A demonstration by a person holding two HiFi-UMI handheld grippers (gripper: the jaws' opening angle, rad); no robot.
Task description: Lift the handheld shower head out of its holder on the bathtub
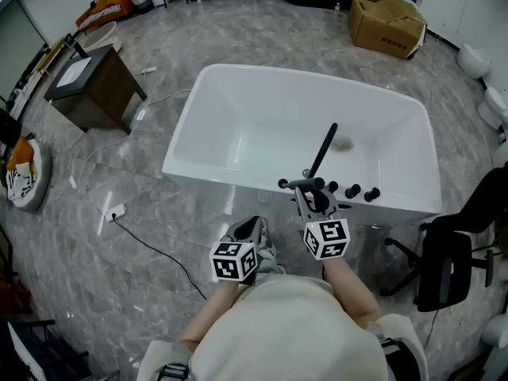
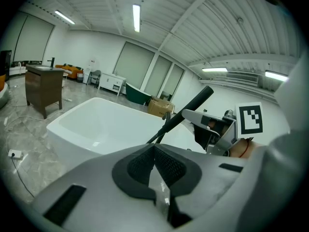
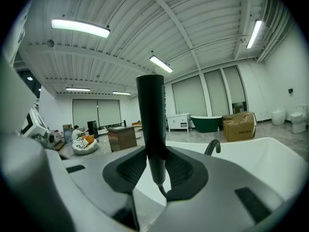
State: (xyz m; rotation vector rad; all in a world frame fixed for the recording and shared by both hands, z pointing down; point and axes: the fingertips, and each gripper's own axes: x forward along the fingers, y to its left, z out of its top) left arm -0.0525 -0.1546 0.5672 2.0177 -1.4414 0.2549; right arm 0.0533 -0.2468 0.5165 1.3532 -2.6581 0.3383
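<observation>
The black wand-shaped shower head [image 1: 324,151] stands tilted above the near rim of the white bathtub [image 1: 189,129], clear of the rim. My right gripper [image 1: 316,201] is shut on its lower end. In the right gripper view the shower head [image 3: 150,120] rises upright between the pads of the right gripper [image 3: 155,170], its hose end just below them. My left gripper [image 1: 248,230] hangs in front of the tub, left of the right one, shut with nothing in it. The left gripper view looks past the left gripper [image 2: 154,163] at the raised shower head [image 2: 186,111].
Black tap knobs [image 1: 361,192] and a curved spout [image 3: 212,146] sit on the tub's near rim. A brown cabinet [image 1: 91,86] stands at the left, a cardboard box [image 1: 387,24] behind the tub, a black office chair [image 1: 448,264] at the right. A cable and socket strip [image 1: 115,211] lie on the floor.
</observation>
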